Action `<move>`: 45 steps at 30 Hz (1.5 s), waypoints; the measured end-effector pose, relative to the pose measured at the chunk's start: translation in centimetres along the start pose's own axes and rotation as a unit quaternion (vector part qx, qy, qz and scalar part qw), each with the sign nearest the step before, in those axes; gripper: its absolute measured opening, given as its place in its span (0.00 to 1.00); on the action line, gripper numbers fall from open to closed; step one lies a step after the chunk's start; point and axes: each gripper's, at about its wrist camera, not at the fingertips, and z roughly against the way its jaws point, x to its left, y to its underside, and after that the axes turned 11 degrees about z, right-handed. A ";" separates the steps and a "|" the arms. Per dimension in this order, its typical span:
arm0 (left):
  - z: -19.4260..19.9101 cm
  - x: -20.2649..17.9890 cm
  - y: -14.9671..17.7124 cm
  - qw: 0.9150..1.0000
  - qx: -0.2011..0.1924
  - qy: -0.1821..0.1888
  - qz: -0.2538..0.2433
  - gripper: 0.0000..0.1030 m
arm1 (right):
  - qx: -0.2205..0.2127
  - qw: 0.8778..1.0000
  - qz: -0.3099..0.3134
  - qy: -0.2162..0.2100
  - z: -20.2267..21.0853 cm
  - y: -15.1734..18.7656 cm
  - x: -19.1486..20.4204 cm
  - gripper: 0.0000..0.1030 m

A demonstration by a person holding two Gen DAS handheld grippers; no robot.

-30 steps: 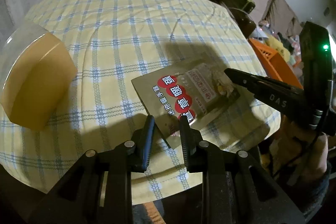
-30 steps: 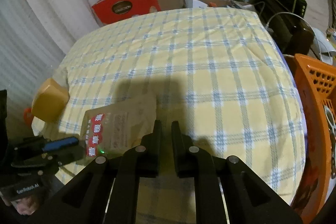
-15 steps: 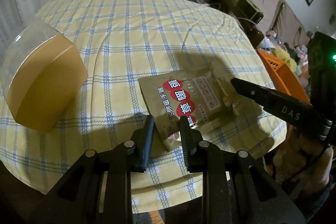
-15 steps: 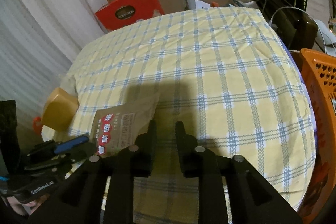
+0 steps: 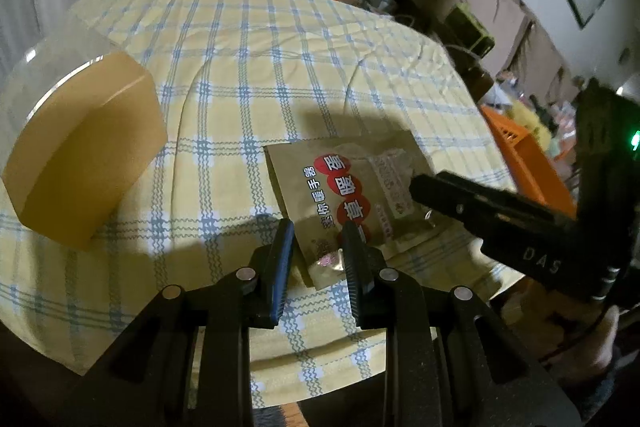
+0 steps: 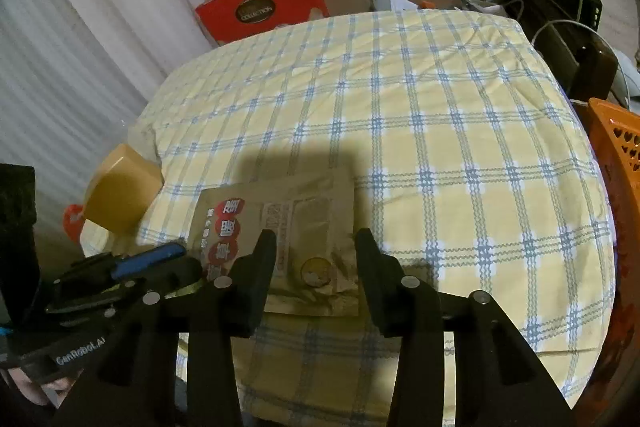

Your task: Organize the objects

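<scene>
Your right gripper [image 6: 315, 247] points down at the yellow checked tablecloth [image 6: 420, 131], its jaws opening. The near end of the flat gold packet [image 6: 280, 223] lies between and just beyond the fingertips, untouched by either pad. Left of your left finger, the left gripper [image 6: 132, 267] reaches toward the packet's red-printed edge. Further left, beyond it, sits a tan block [image 6: 120, 187]. An orange basket [image 6: 616, 147] stands well right.

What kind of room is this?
Probably a cluttered home living or storage room: a table under a checked cloth, stacked gift boxes against a curtain, and a sofa.
</scene>
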 end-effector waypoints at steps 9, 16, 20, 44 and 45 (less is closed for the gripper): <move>-0.4 3.7 -1.5 0.984 0.012 0.120 0.132 0.44 | 0.004 1.000 0.014 0.017 0.3 0.6 -0.1 0.29; -1.3 4.0 -1.5 0.964 0.041 0.217 0.151 0.58 | -0.020 0.999 -0.019 -0.037 1.3 1.1 -0.7 0.03; -2.6 3.3 -1.5 0.959 0.063 0.227 0.156 0.47 | -0.010 0.997 0.000 -0.072 1.2 1.3 1.3 0.02; -2.9 3.6 -1.8 0.963 0.050 0.197 0.175 0.45 | -0.013 0.997 -0.061 -0.037 1.9 2.1 -4.8 0.06; -2.9 3.7 -1.8 0.963 0.048 0.198 0.178 0.45 | -0.014 0.997 -0.065 -0.040 1.8 2.1 -4.9 0.06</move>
